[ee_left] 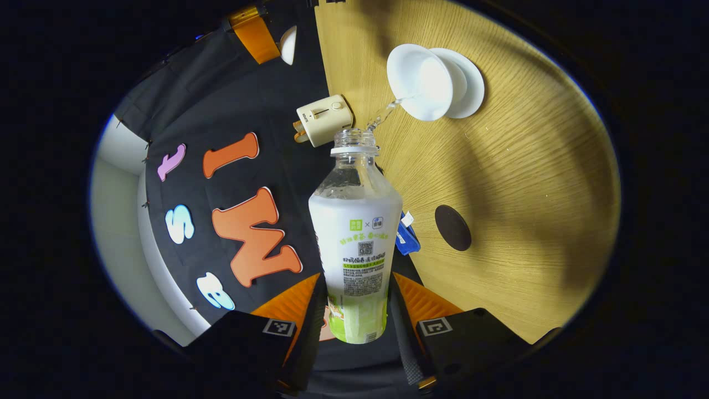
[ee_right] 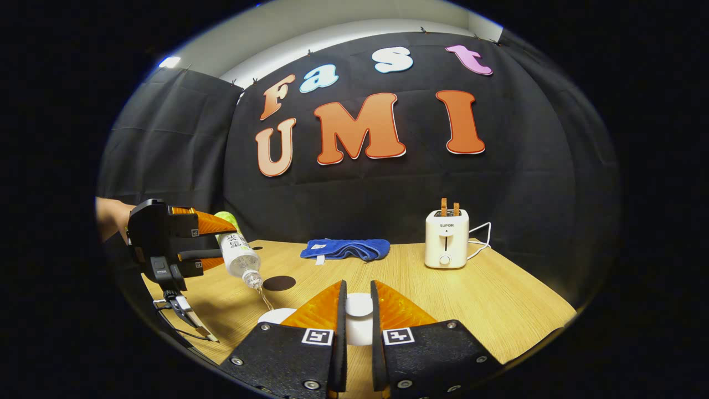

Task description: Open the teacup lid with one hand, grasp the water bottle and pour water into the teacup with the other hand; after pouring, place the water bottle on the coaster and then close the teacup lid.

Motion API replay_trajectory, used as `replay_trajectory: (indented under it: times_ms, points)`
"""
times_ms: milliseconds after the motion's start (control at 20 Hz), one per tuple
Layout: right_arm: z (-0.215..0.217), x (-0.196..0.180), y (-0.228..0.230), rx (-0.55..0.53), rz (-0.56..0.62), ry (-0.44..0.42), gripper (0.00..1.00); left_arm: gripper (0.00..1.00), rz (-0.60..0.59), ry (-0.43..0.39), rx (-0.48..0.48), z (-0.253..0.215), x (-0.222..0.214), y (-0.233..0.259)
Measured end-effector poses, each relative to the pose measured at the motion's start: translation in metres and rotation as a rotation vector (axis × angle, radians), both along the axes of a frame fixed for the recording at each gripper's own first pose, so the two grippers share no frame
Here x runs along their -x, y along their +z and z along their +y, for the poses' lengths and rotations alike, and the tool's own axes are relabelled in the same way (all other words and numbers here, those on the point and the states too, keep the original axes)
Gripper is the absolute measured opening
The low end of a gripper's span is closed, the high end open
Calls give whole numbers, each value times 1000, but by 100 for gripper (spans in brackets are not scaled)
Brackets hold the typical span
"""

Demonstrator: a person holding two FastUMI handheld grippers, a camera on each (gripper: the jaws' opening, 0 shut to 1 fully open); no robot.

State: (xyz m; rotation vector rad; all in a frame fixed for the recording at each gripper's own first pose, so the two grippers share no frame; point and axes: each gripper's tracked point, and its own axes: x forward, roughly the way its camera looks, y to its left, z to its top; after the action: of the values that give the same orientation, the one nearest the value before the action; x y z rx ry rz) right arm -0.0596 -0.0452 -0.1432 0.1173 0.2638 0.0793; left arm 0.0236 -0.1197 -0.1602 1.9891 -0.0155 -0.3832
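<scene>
Left gripper (ee_left: 357, 302): both fingers clamped on the lower body of the bottle (ee_left: 357, 244), which is tipped so its open neck points at the cup (ee_left: 421, 83). A thin stream (ee_left: 385, 113) runs from the mouth to the cup's rim; the tilt looks shallow, likely to keep the flow narrow.

Right gripper (ee_right: 355, 310): fingers drawn close on either side of the white lid (ee_right: 359, 305), which sits between them. Contact on both sides is probable, but I cannot tell for sure. The lid is held off to the side, presumably to leave the cup mouth free.

Cup: white, uncovered, on its saucer (ee_left: 471, 83) on the table (ee_left: 526, 194), receiving water.

Coaster (ee_left: 452, 227): dark disc, bare, near the bottle's side and well apart from the cup, awaiting the bottle.

Cloth (ee_right: 344, 248): blue, at the table's back edge.

Toaster (ee_right: 446, 238): cream, idle, beyond the cup.

Step judged: pouring underway; set-down and closing remain.
</scene>
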Motion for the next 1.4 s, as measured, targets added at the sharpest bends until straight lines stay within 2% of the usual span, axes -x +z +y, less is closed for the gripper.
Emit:
replay_trajectory:
  times_ms: [200,250,300,350,450,500,550,600,900,950,1000,1150,1400]
  points:
    - [-1,1,0,4,2,0,18,63,-24,-18,-23,-2,-4,6]
    - [-1,1,1,3,0,-1,18,66,-29,-22,-25,-3,-5,7]
    - [-1,1,1,2,-1,1,18,63,-37,-27,-29,-3,-5,9]
    - [-1,1,2,1,-3,0,18,66,-44,-33,-32,-5,-5,10]
    - [0,1,3,2,-4,4,18,66,-58,-46,-41,-9,-3,17]
    - [0,1,2,2,-3,6,18,63,-65,-54,-49,-11,-4,22]
    - [3,2,2,4,-1,18,18,70,-80,-62,-59,-12,-4,25]
    - [4,1,3,11,-5,23,19,63,-89,-70,-71,-13,-5,27]
    - [11,0,6,32,-16,47,18,63,-131,-109,-115,-21,-8,44]
    - [11,-1,6,30,-16,48,18,66,-146,-113,-123,-21,-8,49]
    - [11,-1,6,28,-16,49,18,64,-155,-117,-128,-22,-9,51]
    - [11,-1,4,29,-14,53,18,66,-182,-146,-147,-28,-7,58]
    - [16,0,4,36,-14,64,18,65,-204,-175,-168,-36,-2,60]
